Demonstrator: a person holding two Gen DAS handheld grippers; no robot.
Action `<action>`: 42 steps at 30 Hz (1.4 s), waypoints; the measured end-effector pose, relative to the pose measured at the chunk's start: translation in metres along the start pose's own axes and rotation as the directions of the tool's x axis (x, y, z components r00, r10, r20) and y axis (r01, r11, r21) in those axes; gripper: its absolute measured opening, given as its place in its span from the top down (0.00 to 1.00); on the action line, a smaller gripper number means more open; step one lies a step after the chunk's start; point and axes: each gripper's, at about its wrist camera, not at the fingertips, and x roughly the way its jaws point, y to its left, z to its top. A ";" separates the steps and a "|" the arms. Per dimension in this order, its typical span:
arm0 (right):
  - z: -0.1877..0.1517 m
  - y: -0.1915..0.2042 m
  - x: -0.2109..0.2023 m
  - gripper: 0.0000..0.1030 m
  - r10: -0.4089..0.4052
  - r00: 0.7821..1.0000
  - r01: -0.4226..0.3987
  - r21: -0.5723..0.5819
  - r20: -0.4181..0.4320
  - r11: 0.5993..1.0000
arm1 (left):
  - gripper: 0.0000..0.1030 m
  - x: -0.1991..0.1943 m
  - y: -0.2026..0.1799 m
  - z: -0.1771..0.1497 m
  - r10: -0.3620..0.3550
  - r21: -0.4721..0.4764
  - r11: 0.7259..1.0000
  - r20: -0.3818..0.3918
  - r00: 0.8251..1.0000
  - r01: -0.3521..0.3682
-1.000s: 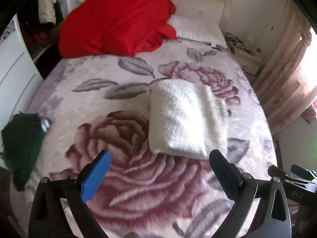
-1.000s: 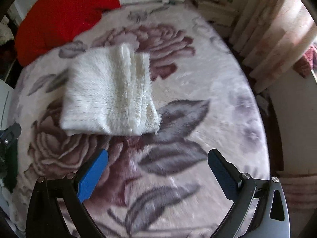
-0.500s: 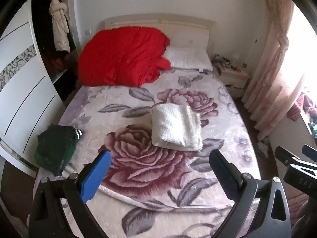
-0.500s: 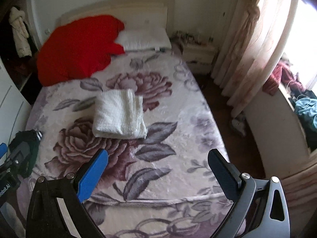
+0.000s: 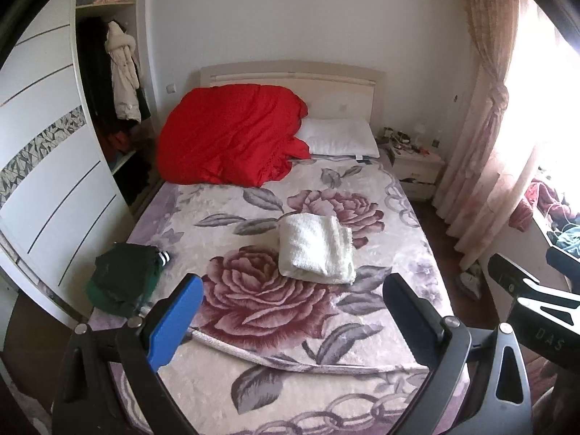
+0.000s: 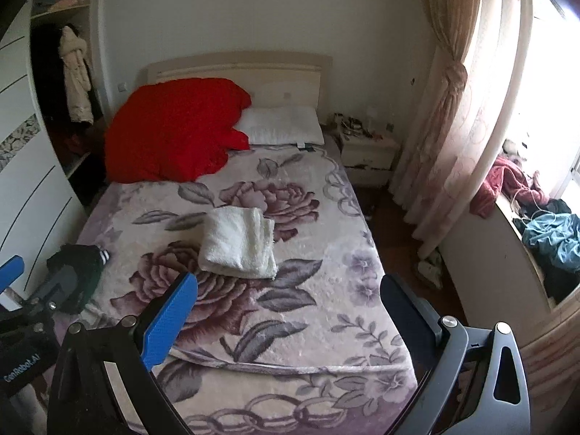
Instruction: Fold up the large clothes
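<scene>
Folded white fluffy garment [image 5: 316,249] lies well ahead of both grippers, between and beyond the fingertips, on the floral blanket [image 5: 253,311]. Left gripper [image 5: 290,311] and right gripper [image 6: 286,311] stand wide apart and empty. Judging it finished, any tidying should press edges flat, not tug. It reads as a thick, soft rectangle, layered edges stacked at its right side.

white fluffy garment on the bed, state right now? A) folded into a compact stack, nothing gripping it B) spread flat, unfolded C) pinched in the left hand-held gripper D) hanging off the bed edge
A: the white garment lies folded in a neat stack mid-bed on the floral blanket, while the left hand-held gripper and right hand-held gripper are both open and well clear of it.
</scene>
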 end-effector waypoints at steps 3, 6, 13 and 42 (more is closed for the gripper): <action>-0.002 -0.002 -0.015 0.01 0.008 1.000 -0.008 0.001 0.002 1.000 | 0.02 -0.006 -0.002 -0.002 0.007 -0.004 1.000 -0.016 1.000 -0.007; -0.002 -0.005 -0.026 0.01 0.021 1.000 -0.021 0.006 -0.004 1.000 | 0.02 -0.011 0.000 -0.002 0.017 -0.012 1.000 -0.014 1.000 -0.017; 0.002 -0.013 -0.037 0.01 0.041 0.999 -0.041 -0.001 0.006 0.999 | 0.02 -0.022 -0.002 -0.002 0.034 -0.013 0.999 -0.007 0.999 -0.034; 0.007 -0.022 -0.051 0.00 0.065 0.997 -0.065 -0.017 0.033 0.998 | 0.02 -0.049 -0.010 0.000 0.054 -0.028 0.998 0.036 0.998 -0.053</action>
